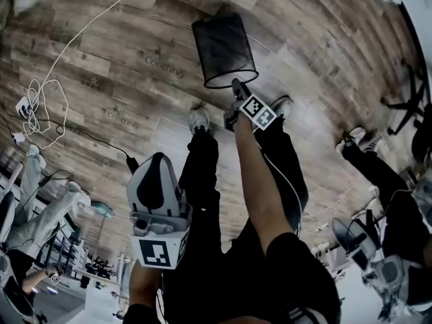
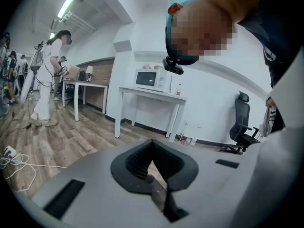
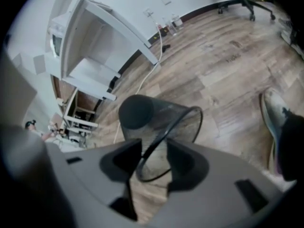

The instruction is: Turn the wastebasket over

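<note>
A black mesh wastebasket [image 1: 223,46] is tipped on the wood floor, its closed base far from me and its open wire rim towards my feet. My right gripper [image 1: 237,86] reaches down to that rim. In the right gripper view the wastebasket [image 3: 178,120] fills the middle, and its thin rim wire runs between the jaws of the right gripper [image 3: 154,148]. These jaws stand wide apart and do not press on the wire. My left gripper [image 1: 158,157] is held up near my body, far from the basket. In its own view the left gripper [image 2: 152,144] has its tips together on nothing.
My shoes [image 1: 198,119] stand just behind the basket, one shoe [image 3: 273,120] close beside it. A white cable [image 1: 67,46] and power strip [image 1: 23,105] lie to the left. Another person's legs [image 1: 378,171] and a chair [image 1: 405,106] are at the right. A white table [image 2: 152,93] stands ahead.
</note>
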The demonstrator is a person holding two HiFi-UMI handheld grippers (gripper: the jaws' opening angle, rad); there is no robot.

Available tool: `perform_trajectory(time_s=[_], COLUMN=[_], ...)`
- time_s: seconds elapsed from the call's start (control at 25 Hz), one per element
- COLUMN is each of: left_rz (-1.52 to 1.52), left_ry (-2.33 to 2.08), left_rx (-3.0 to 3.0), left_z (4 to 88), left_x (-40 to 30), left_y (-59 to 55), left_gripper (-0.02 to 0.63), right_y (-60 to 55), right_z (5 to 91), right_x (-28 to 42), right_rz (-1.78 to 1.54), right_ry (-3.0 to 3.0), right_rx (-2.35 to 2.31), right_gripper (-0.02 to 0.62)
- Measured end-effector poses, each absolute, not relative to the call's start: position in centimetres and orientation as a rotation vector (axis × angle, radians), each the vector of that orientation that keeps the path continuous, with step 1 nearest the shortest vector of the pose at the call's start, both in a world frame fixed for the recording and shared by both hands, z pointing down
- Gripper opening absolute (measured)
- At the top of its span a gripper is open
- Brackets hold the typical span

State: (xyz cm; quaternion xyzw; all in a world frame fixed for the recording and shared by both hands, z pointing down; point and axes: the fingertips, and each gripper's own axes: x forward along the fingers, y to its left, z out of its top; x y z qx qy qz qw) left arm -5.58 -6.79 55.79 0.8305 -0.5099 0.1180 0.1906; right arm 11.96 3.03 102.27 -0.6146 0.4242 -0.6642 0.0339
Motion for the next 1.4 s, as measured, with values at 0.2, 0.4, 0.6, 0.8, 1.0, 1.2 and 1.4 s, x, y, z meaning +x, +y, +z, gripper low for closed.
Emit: perform_trajectory(time_s=[0.2, 0.4, 0.6, 0.8, 1.0, 1.2, 1.4], left_rz=[0.326, 0.319, 0.322, 0.322, 0.314, 0.317, 0.328], left_ry=[-1.409, -1.413, -1.422, -1.43, -1.442, -1.452, -1.469], left_rx=[2.339, 2.334, 2.33, 2.33, 2.312, 2.311, 2.31], left_z=[55.9, 55.8, 55.4, 54.7, 53.9, 52.3, 50.2], left_x=[-5.0, -5.1, -5.7, -6.2, -6.9, -7.1, -7.0], left_y=[-7.2, -7.7, -7.7, -7.2, -7.2, -7.4, -7.9], left_gripper=[0.034, 0.034, 0.034, 0.034, 0.034, 0.034, 0.034], right_y=[2.8, 2.8, 2.5, 1.1, -2.0, -5.0, -6.5], right_z=[102.1, 102.1, 101.6, 99.8, 97.3, 94.0, 91.3], right_x=[12.3, 12.3, 12.6, 12.3, 12.4, 12.5, 12.9], right_rz=[-2.011, -2.012, -2.007, -1.982, -1.935, -1.925, -1.974], right_ry=[1.314, 1.285, 1.298, 1.53, 1.635, 1.773, 1.919], right_rx=[-1.87, -1.842, -1.871, -1.917, -1.897, -1.89, -1.951], right_gripper=[0.16, 0.143, 0.093, 0.054, 0.049, 0.046, 0.046])
